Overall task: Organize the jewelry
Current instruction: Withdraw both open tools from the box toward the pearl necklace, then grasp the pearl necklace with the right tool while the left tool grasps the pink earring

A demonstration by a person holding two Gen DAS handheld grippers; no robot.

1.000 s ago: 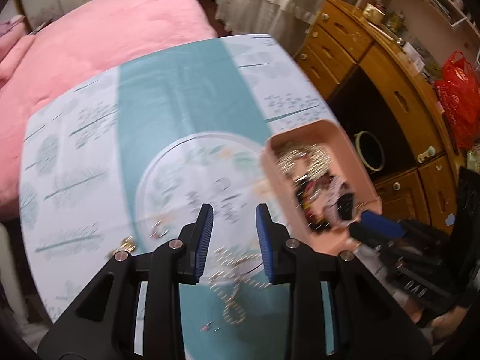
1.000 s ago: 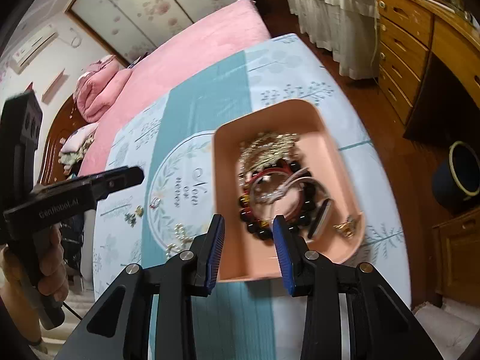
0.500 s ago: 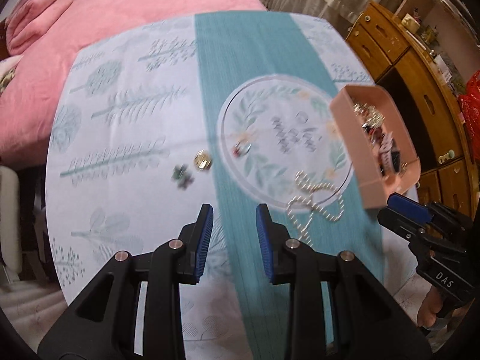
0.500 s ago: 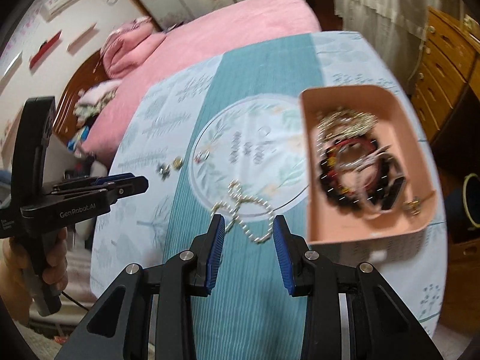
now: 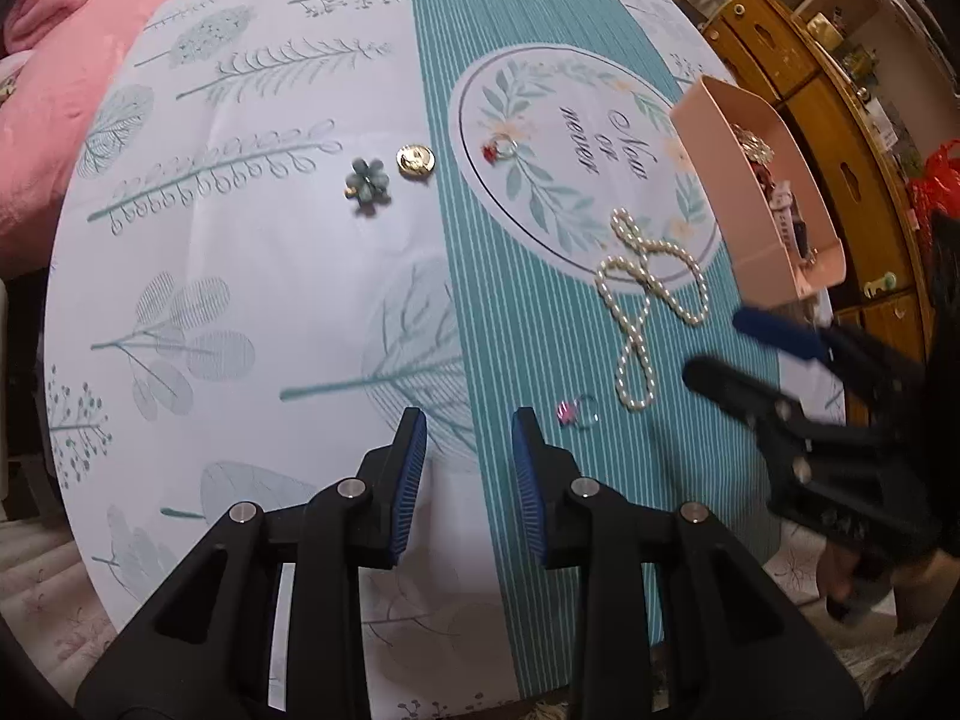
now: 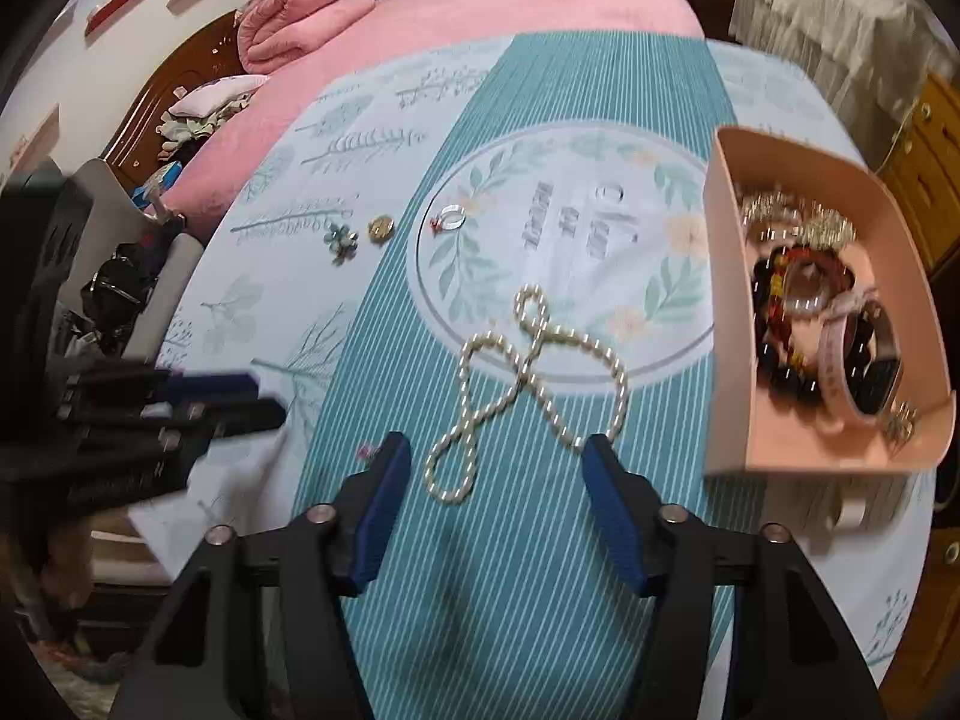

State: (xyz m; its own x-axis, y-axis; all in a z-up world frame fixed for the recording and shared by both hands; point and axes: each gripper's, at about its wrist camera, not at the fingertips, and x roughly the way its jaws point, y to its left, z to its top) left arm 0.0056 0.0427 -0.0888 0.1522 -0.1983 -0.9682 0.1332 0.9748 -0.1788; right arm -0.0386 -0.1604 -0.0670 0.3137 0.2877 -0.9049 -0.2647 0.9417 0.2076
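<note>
A pearl necklace (image 5: 648, 294) lies looped on the teal cloth; it also shows in the right wrist view (image 6: 528, 372). A pink tray (image 6: 738, 252) holding bracelets, chains and a watch sits at the right; its wall shows in the left wrist view (image 5: 714, 168). Loose on the cloth: a ring with a red stone (image 5: 501, 148), a gold brooch (image 5: 416, 159), a green flower brooch (image 5: 367, 181), a clear ring with a pink stone (image 5: 579, 411). My left gripper (image 5: 468, 441) is open and empty above the cloth's near edge. My right gripper (image 6: 495, 465) is wide open, just short of the necklace.
A round table (image 5: 252, 300) with a leaf-print cloth carries everything. A pink bed (image 6: 480, 6) lies behind it. Wooden drawers (image 5: 840, 120) stand to the right. A chair with clutter (image 6: 120, 264) stands at the left.
Both grippers have pulled back toward the table's near edge. My right gripper has opened wider and now faces the necklace instead of the tray. My left gripper's gap looks unchanged.
</note>
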